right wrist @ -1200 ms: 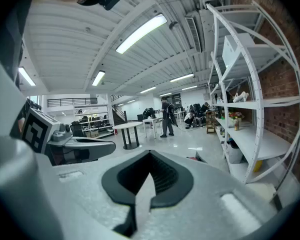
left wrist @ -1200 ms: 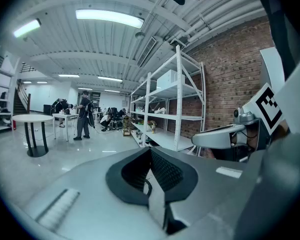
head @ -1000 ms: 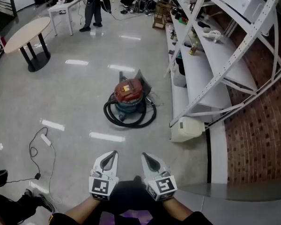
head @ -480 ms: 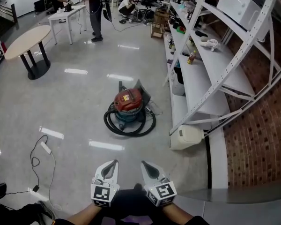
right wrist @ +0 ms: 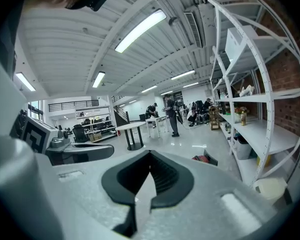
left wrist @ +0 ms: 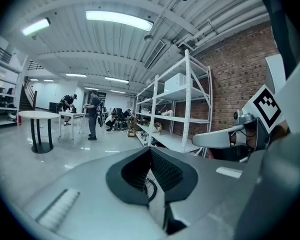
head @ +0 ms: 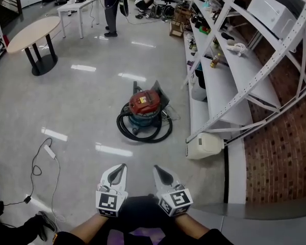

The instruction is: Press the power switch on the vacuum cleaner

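Left tool [head: 118, 171] and right tool [head: 161, 173] held side by side near body, jaws closed and empty, well apart from vacuum cleaner [head: 144, 106] on floor [head: 81, 111]: probably approach posture, press not yet begun.

The person holds both grippers low in front of the body, side by side and near each other, pointing forward with their tips angled slightly inward. The left gripper [head: 124, 166] has its jaws closed tip to tip, with nothing between them. The right gripper [head: 155, 168] is likewise closed and empty. The left marker cube [head: 108, 202] and the right marker cube [head: 177, 200] face upward. Both forearms [head: 86, 232] reach in from the bottom edge.
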